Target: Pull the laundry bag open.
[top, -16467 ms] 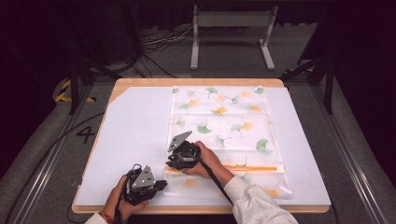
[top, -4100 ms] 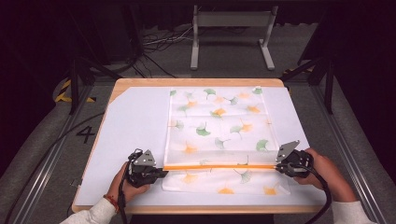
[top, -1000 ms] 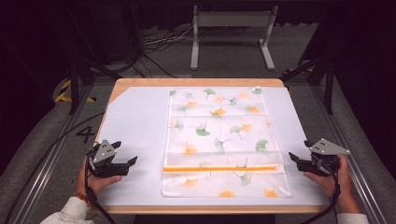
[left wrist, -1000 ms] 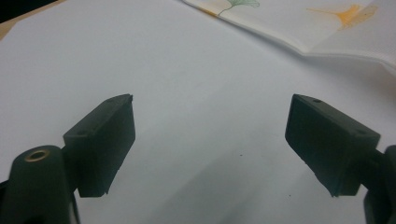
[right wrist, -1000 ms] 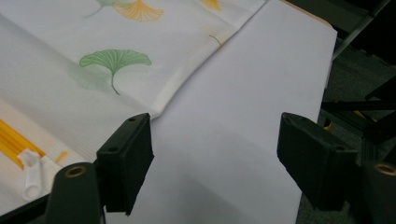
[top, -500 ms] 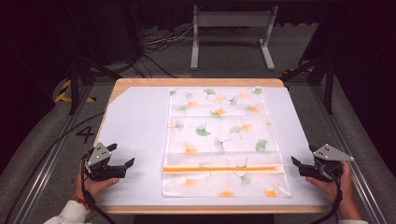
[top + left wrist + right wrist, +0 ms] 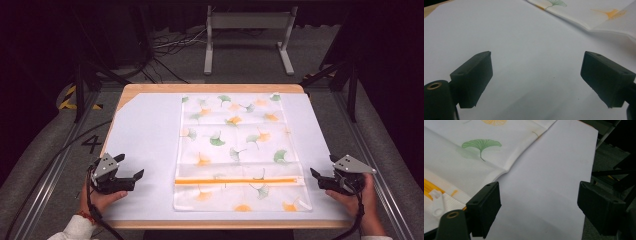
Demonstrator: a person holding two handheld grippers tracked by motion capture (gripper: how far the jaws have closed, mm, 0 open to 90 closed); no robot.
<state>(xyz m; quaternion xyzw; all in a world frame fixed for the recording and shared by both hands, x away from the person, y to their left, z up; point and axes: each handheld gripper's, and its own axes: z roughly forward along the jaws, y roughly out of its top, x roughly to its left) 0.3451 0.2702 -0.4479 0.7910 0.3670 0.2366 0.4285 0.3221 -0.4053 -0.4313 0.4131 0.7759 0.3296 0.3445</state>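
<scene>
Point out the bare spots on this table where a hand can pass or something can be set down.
The widest free patch is the white sheet left of the leaf-print cloth, ahead of the left claw. A narrower strip runs between the cloth's right edge and the table edge, ahead of the right claw. The middle is covered by the cloth and its orange zipper.

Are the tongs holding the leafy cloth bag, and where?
No. Both tongs are open and hold nothing. The left tongs and right tongs sit at either side, apart from the leafy bag, which lies flat.
</scene>
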